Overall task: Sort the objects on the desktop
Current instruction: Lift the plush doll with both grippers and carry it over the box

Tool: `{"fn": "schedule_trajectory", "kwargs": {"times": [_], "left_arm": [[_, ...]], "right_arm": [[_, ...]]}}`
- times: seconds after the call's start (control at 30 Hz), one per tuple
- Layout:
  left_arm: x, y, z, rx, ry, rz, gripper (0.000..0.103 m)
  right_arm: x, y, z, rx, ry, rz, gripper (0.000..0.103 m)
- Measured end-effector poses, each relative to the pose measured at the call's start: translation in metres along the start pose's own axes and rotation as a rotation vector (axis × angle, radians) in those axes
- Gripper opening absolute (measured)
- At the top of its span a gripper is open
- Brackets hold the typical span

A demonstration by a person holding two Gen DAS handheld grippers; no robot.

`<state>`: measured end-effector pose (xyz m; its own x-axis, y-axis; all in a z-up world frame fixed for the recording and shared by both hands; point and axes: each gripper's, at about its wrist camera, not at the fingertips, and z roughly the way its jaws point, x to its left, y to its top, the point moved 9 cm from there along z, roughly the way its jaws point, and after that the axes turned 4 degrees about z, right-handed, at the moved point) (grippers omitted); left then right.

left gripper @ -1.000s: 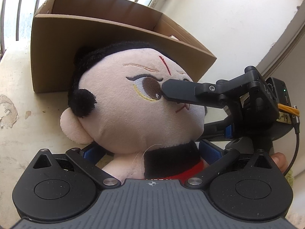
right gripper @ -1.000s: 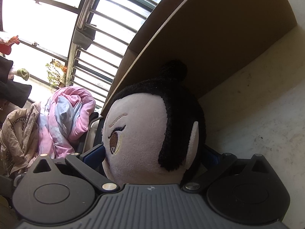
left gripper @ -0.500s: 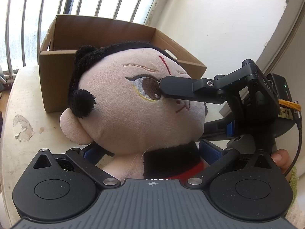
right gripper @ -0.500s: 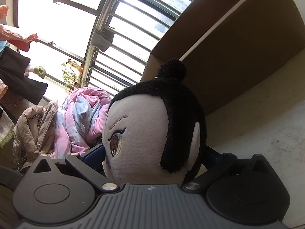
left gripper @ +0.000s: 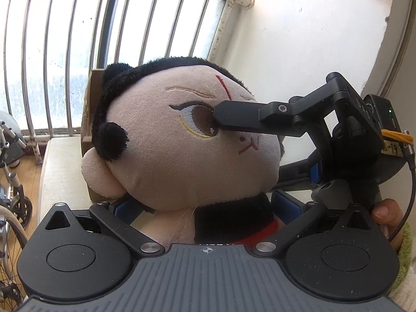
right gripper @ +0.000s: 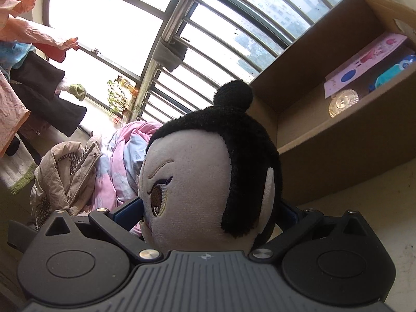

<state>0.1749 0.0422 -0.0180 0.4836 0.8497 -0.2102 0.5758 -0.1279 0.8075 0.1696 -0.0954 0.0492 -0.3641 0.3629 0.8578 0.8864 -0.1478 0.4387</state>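
A barred window is flooding the scene with daylight, and below it a pale, scuffed stone-like tabletop (right gripper: 377,228) is carrying an open brown cardboard box (right gripper: 338,156).

Both tools are working on one thing. The left gripper (left gripper: 205,208) is clamped around the neck of the big-headed plush doll with black hair and peach felt face (left gripper: 182,143), blue-padded fingers (left gripper: 286,204) pressing in on either side of its black collar. The right gripper (right gripper: 208,215) is squeezing the head itself, one pad at the cheek beside the eye and the other behind the ear. In the left view one black finger of the right tool is lying straight across the embroidered brown eye.

The doll is being held up in the air, clear of the tabletop and just in front of the box, whose near wall is showing behind its head.

My read: this is the carry to the box. The fabric is soft and fuzzy and the stuffing gives, so the grip is sinking in rather than biting; the two hands need to be moving together, or the neck will twist. The head is bulky and round with a pompom bun on top, so it wants lifting well above the rim before lowering in.

Inside the box, a flat pink printed card (right gripper: 364,65), a ribbed clear glass disc (right gripper: 343,102) and something smooth and blue (right gripper: 392,72) are already lying, so the doll will be landing on hard items; a gentle release looks wise. Beyond the doll, crumpled pink-and-blue bedding (right gripper: 122,161) is piled up.
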Motion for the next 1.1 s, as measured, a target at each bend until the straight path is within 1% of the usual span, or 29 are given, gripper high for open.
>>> {"fn": "schedule_trajectory", "kwargs": {"times": [0.17,0.2,0.3,0.43,0.53,0.57,0.63,0.7,0.83,0.9,1.1], "left_arm": [[0.009,0.019,0.003,-0.038,0.026,0.007,0.103],[0.012,0.011,-0.009,-0.049,0.028,0.009,0.103],[0.019,0.019,-0.01,-0.081,0.042,0.019,0.103],[0.031,0.024,-0.013,-0.102,0.051,0.016,0.103],[0.036,0.032,-0.016,-0.114,0.053,0.01,0.103],[0.031,0.033,-0.024,-0.12,0.052,0.007,0.103],[0.032,0.04,-0.02,-0.128,0.053,0.004,0.103],[0.033,0.05,-0.024,-0.133,0.053,0.0,0.103],[0.039,0.068,-0.009,-0.134,0.051,0.001,0.103],[0.046,0.077,0.005,-0.127,0.043,-0.005,0.103],[0.06,0.096,0.049,-0.07,0.013,-0.052,0.103]], "right_arm": [[0.013,0.019,0.013,0.003,0.023,-0.012,0.103],[0.015,0.022,0.015,0.003,0.026,-0.014,0.103],[0.02,0.032,0.022,0.007,0.029,-0.022,0.103],[0.024,0.046,0.032,0.012,0.027,-0.032,0.103],[0.028,0.06,0.04,0.011,0.025,-0.039,0.103],[0.03,0.065,0.043,0.01,0.026,-0.042,0.103],[0.032,0.079,0.049,0.003,0.031,-0.041,0.103],[0.032,0.092,0.054,-0.004,0.032,-0.036,0.103],[0.023,0.119,0.066,-0.017,0.012,-0.025,0.103],[0.014,0.13,0.072,-0.02,-0.005,-0.015,0.103],[-0.032,0.16,0.093,-0.01,-0.044,0.056,0.103]]}}
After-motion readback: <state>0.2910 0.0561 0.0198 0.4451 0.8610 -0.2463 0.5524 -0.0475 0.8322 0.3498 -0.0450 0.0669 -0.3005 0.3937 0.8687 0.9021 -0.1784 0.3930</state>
